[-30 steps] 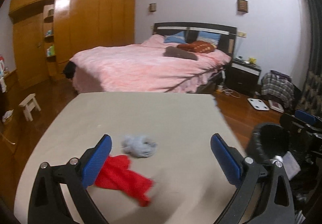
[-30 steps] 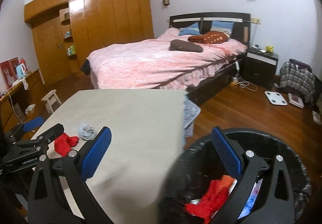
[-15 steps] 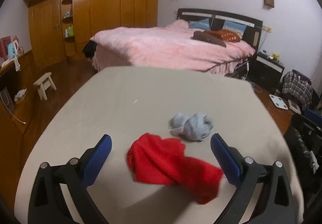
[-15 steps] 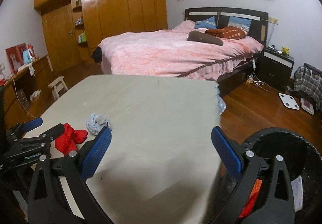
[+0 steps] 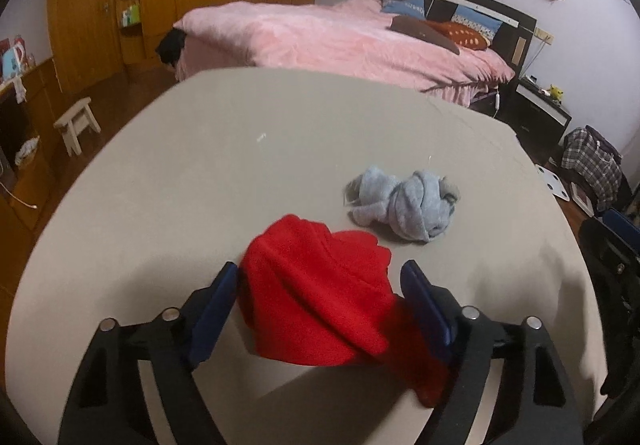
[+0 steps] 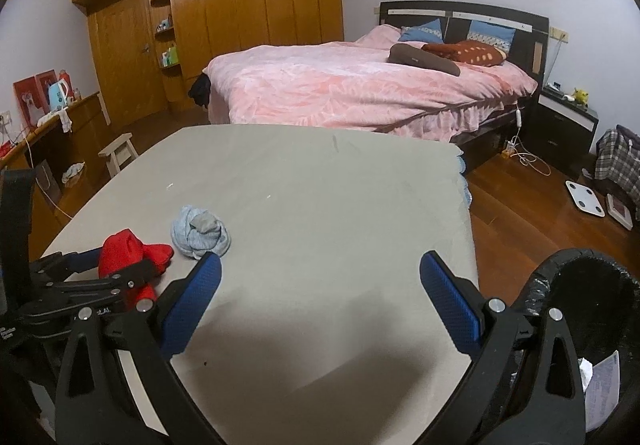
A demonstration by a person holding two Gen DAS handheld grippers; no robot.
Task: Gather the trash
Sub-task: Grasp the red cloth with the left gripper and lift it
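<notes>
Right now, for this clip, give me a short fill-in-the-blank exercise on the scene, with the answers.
1. The left gripper has its fingers on either side of the ____ cloth.
2. The light blue cloth lies on the ____.
3. The right gripper holds ____.
4. The black bin stands to the table's ____.

Answers: red; table; nothing; right

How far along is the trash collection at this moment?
Done: some paper already lies in the black bin. In hand: the left gripper straddles the red cloth on the table, jaws open, not yet gripping. Left: the blue-grey cloth lies untouched. The right gripper is open and empty.
</notes>
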